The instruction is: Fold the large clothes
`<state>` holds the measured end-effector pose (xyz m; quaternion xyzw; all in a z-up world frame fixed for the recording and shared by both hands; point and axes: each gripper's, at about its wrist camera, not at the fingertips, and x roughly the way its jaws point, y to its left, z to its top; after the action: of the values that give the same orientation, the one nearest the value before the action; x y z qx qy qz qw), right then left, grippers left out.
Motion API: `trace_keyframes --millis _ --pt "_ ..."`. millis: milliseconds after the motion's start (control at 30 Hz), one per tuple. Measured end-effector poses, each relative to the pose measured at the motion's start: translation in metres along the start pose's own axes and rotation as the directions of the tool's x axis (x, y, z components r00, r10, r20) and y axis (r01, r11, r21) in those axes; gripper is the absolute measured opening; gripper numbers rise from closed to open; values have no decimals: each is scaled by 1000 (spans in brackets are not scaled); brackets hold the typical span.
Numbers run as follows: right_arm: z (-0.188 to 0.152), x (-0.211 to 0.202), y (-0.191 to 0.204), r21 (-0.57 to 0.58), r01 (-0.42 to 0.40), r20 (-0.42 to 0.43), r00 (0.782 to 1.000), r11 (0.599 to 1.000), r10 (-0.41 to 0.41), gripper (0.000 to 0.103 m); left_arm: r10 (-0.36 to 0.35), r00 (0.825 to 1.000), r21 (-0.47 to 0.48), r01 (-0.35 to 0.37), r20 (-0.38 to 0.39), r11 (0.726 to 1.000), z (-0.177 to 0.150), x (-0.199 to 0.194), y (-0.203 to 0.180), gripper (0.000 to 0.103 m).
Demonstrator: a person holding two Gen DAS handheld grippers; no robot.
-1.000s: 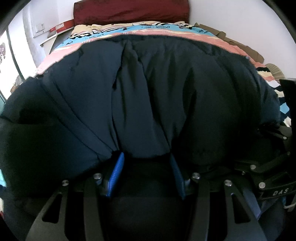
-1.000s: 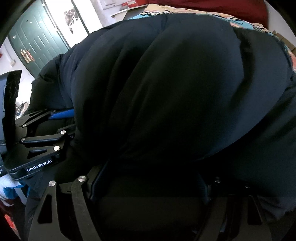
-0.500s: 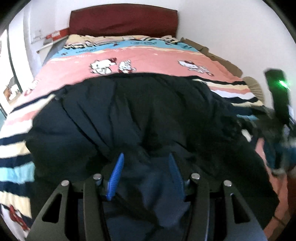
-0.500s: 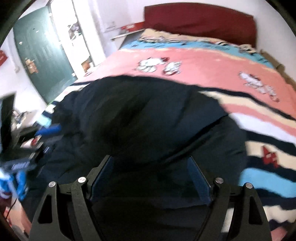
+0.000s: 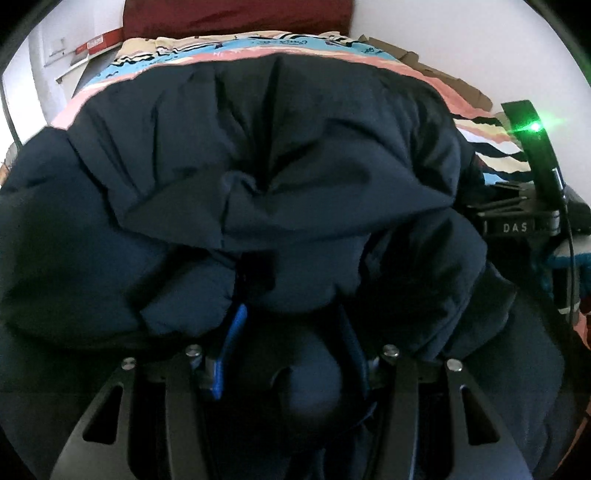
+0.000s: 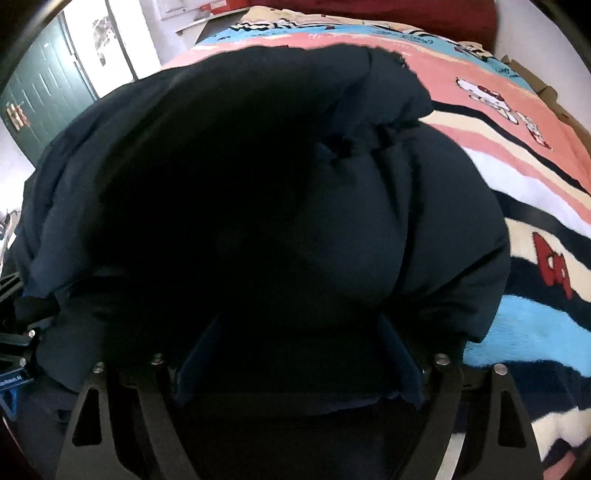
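Observation:
A large dark navy padded jacket (image 5: 280, 155) lies bunched on the bed and fills both views; it also shows in the right wrist view (image 6: 258, 206). My left gripper (image 5: 291, 332) has jacket fabric between its blue fingers (image 5: 236, 325) and is shut on it. My right gripper (image 6: 299, 343) also has jacket fabric between its fingers, which stand wide apart and are mostly covered by cloth. The right gripper's body (image 5: 517, 221) with a green light shows at the right of the left wrist view.
The bed carries a striped pink, blue and cream cartoon blanket (image 6: 517, 155). A dark red headboard (image 5: 236, 14) and white walls are behind. A green door (image 6: 40, 99) stands at left. A shelf (image 5: 85, 51) is beside the bed.
Half a second ago the jacket lay lower and flatter with much blanket visible. Now it is raised and bunched close to both cameras, folded over toward the headboard side.

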<state>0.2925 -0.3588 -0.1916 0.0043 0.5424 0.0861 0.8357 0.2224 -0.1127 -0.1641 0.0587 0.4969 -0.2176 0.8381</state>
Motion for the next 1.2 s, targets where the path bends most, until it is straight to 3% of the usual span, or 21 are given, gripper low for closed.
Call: trace_keyframes --millis 133,300,467,633,767,933,1200 --pt "-4 8 -6 22 -19 4 1000 1000 19 84 14 1000 10 -14 11 1000 -2 6 -1 49" --pt "-4 3 -4 13 20 15 1000 1000 -20 84 0 999 10 -1 51 1000 -5 -13 1 48" --pt "-16 -41 13 17 66 61 996 998 -67 84 -52 992 -34 56 118 998 -4 -60 16 49" --pt "-21 -83 52 -9 -3 156 988 1000 4 84 19 981 -70 -5 192 998 12 -94 47 49" --pt "-25 -83 86 -38 -66 172 983 997 72 84 106 983 -88 -93 151 992 21 -80 77 49" --pt "-25 -50 111 -58 -105 128 986 993 112 84 122 988 -80 -115 90 990 8 -53 93 49" --pt "-18 -13 102 -25 -80 50 995 996 81 89 112 992 -89 -106 65 990 -1 -24 94 50"
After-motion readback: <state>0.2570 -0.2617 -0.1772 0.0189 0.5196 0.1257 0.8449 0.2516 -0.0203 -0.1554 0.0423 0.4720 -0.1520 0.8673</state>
